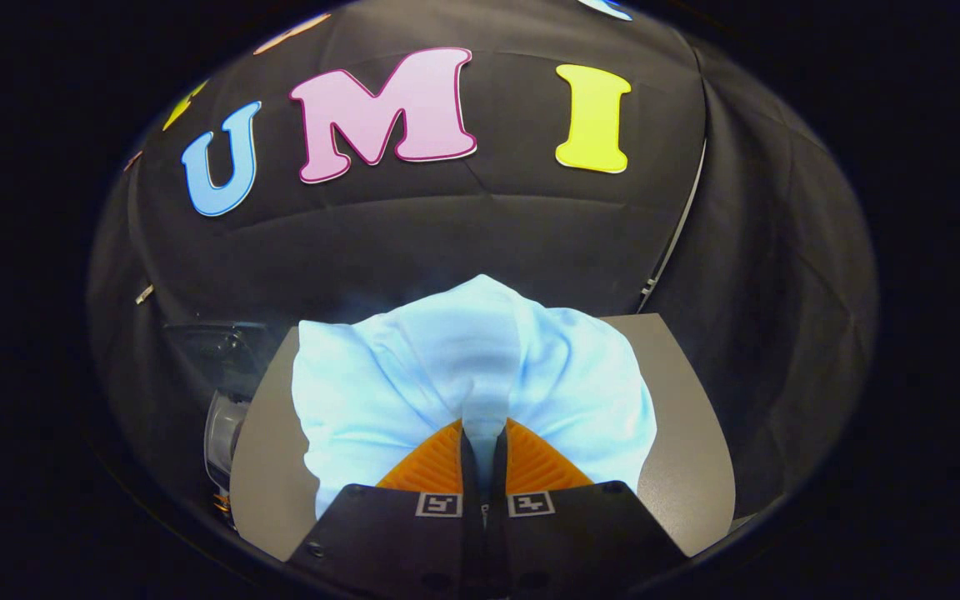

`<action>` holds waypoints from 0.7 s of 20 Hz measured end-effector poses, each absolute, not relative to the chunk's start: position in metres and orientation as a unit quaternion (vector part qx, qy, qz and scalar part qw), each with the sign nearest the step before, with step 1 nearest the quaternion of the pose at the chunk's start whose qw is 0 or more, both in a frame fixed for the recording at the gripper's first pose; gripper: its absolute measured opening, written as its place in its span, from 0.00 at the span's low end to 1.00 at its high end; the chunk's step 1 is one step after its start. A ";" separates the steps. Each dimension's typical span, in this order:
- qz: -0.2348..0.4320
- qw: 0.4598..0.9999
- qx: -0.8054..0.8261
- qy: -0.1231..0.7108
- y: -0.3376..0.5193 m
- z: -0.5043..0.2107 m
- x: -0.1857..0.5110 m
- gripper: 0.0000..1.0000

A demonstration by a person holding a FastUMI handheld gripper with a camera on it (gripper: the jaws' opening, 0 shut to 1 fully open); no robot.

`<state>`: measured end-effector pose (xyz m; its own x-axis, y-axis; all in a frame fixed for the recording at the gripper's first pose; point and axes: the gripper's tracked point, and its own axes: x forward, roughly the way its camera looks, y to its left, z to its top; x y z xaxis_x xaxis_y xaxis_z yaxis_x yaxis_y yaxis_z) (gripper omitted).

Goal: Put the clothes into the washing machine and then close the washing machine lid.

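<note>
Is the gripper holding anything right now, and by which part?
Yes: the gripper is shut on the pale blue garment, pinching a gathered fold near its middle.

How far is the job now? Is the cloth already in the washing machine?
Done: the tool is shut on the pale blue cloth, a fold pinched between its fingers. In hand: the cloth hangs bunched ahead of the fingers, over a grey surface. Left: it is not yet in the washing machine, and closing the lid comes after that.

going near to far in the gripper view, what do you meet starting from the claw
claw, shut on a fold of the pale blue garment → the garment spread ahead of it → grey table beneath → black cloth wall
</note>
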<state>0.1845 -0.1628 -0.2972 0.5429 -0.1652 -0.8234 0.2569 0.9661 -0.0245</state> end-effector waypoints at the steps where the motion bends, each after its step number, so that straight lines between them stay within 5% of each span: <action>1: -0.121 0.876 0.055 0.463 -0.163 -0.291 0.181 0.05; 14: -0.132 0.934 0.028 0.331 -0.129 -0.133 0.188 0.05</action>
<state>0.1877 -0.1288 -0.1327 0.7465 -0.2278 -0.6252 0.2651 0.9636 -0.0345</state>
